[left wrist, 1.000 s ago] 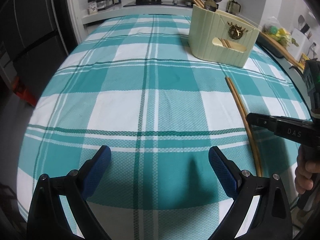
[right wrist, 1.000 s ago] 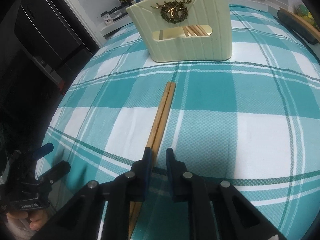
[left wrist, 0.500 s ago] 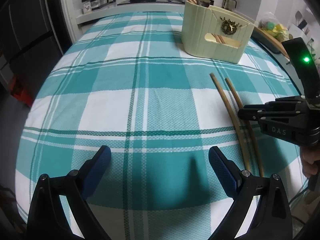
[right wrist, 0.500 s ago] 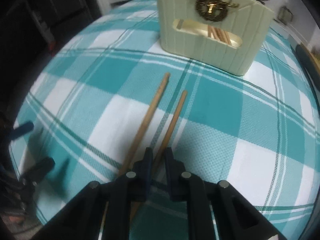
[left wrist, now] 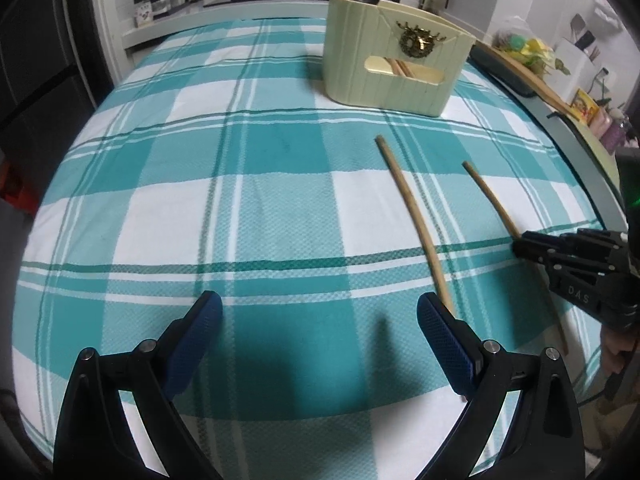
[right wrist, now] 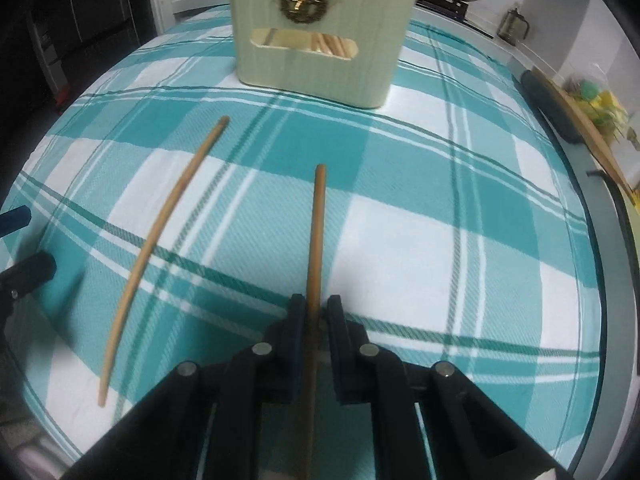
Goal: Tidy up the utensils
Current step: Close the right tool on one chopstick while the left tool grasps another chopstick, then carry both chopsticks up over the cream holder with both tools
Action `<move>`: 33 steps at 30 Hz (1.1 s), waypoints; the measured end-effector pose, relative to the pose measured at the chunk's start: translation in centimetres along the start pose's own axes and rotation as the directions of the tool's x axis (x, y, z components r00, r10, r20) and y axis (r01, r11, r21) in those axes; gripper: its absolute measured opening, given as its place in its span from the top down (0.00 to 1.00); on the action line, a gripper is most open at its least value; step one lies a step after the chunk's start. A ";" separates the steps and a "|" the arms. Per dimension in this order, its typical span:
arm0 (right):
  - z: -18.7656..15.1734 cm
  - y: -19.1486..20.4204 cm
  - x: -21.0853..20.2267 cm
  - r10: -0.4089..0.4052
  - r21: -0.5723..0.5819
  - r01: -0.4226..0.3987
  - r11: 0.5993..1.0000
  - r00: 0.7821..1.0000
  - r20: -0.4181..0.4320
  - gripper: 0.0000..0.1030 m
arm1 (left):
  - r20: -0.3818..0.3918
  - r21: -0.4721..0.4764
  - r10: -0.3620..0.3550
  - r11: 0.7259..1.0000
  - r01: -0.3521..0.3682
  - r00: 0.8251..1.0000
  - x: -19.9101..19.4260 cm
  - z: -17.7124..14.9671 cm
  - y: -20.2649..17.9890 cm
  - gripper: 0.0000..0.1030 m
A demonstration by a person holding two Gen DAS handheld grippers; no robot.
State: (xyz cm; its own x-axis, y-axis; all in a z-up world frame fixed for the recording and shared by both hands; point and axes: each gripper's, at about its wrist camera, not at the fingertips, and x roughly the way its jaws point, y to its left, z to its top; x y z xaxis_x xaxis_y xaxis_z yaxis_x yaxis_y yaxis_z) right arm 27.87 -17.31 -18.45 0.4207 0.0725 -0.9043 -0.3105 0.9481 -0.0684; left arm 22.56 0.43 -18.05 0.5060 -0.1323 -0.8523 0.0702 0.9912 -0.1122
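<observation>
Chopstick [right wrist: 314, 248] pickup was in hand: right tool [right wrist: 315, 312] clamped on one, left tool [left wrist: 320, 320] gaping apart. Next, probably, came carrying it to the far holder [right wrist: 320, 64].

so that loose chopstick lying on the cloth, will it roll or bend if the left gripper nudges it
The loose chopstick looks like thin round wood, so it probably rolls sideways easily, though the woven tablecloth may slow it. It is likely stiff; its curve looks like fisheye distortion. It is probably very light.

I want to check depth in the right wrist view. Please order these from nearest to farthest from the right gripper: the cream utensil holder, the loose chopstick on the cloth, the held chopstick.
1. Held chopstick, between the right gripper's fingers.
2. Loose chopstick, lying to its left.
3. Cream utensil holder, straight ahead, far across the cloth.
</observation>
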 end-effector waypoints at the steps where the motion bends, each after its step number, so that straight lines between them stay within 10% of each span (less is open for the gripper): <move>1: -0.5 -0.6 -0.2 0.019 0.017 -0.019 1.000 1.000 0.005 0.86 | -0.001 0.009 -0.025 1.000 0.025 1.000 0.3 0.5 -0.6 0.05; 20: 4.5 -1.9 2.8 0.132 -0.008 -0.132 0.991 0.990 0.040 0.75 | -0.160 0.156 0.040 0.988 -0.015 0.986 9.9 9.9 -5.2 0.21; 23: 6.0 -1.9 3.5 0.139 -0.016 -0.138 0.990 0.990 0.040 0.76 | -0.160 0.171 0.037 0.985 -0.009 0.986 10.1 10.6 -5.8 0.34; 28: 7.2 -2.5 4.2 0.140 0.010 -0.140 0.990 0.989 0.048 0.93 | -0.134 0.163 0.020 0.987 0.002 0.991 9.9 11.4 -6.0 0.90; 33: 7.0 -3.9 4.0 0.203 0.095 -0.211 0.973 0.975 0.086 0.93 | -0.079 0.134 -0.017 0.991 0.028 0.997 8.1 11.3 -5.2 0.95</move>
State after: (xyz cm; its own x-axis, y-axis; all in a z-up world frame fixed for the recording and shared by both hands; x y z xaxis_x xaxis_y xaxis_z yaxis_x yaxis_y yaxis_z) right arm 36.70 -18.53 -18.82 0.4205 0.2898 -0.8598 -0.3094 0.9366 0.1644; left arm 35.98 -5.79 -18.57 0.4351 -0.1485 -0.8881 0.1986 0.9778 -0.0662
